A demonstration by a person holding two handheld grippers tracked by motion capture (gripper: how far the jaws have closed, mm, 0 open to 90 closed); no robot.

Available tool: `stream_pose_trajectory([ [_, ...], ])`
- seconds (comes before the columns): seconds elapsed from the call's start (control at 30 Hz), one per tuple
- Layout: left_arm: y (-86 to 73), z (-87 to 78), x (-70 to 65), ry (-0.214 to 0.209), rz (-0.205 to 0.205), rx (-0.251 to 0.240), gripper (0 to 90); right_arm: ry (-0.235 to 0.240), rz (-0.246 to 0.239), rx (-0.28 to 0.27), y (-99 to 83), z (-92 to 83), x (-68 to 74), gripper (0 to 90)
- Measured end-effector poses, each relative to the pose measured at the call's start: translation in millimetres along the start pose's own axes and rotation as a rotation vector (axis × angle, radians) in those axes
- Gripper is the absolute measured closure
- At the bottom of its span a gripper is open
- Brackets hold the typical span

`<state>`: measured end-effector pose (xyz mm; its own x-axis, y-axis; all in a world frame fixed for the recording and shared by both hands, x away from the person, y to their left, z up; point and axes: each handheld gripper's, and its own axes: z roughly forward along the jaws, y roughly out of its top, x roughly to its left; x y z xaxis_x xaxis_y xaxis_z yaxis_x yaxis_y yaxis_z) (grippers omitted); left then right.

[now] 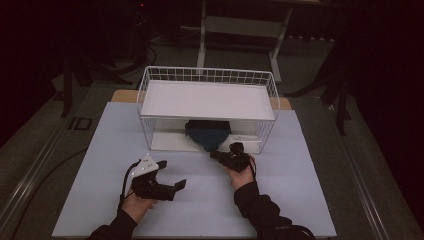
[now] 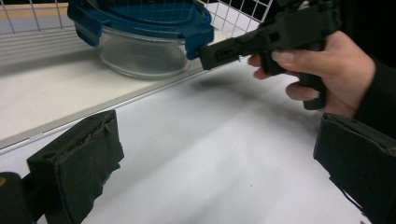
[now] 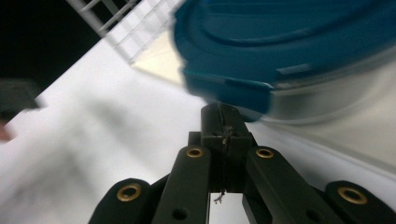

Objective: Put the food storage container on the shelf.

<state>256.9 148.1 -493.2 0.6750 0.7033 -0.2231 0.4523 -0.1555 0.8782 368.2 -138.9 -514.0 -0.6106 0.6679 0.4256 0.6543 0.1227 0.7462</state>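
High view: a white wire rack [image 1: 207, 107] stands on the pale table [image 1: 100, 200], and a glass container with a blue lid [image 1: 207, 134] sits on the rack's lower shelf under its top tray, mostly shaded and hard to make out. The right gripper [image 1: 216, 155] has its tips just in front of the container. The left gripper [image 1: 172, 175] lies well in front of the rack, jaws spread with nothing between them. The room behind the rack is dark; only a table frame shows faintly.

Left gripper view: its own pads stand wide apart over bare table. The container [image 2: 140, 42] is cut off by the top edge; the right gripper [image 2: 210, 55] touches its lid clip.

Right gripper view: the jaws are pressed together, empty, the tip [image 3: 223, 116] right under the blurred lid clip [image 3: 224, 91]
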Motion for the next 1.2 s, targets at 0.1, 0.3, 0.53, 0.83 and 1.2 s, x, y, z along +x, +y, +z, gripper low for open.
stream_pose_trajectory([
  [0.1, -0.2, -0.4, -0.1, -0.001, 0.0, -0.003, 1.2, 0.0, 0.009, -0.012, 1.5, 2.2, -3.2, 89.8],
  [0.3, -0.6, 0.0, 0.4, 0.002, -0.001, -0.003, 1.2, -0.01, 0.001, -0.015, 8.3, 6.8, -2.7, 89.8],
  [0.53, -1.0, 0.0, -0.2, 0.001, 0.003, -0.002, 1.3, 0.001, 0.0, -0.02, 10.8, 12.7, -1.7, 89.6],
  [0.83, 0.4, -1.7, -2.6, -0.003, 0.005, -0.007, 1.2, 0.032, -0.081, -0.026, 4.2, 3.0, 16.1, 58.8],
  [1.2, 0.6, -3.8, -7.0, -0.013, 0.028, -0.011, 1.2, 0.11, -0.145, -0.09, -12.6, -20.8, 21.3, 16.6],
])
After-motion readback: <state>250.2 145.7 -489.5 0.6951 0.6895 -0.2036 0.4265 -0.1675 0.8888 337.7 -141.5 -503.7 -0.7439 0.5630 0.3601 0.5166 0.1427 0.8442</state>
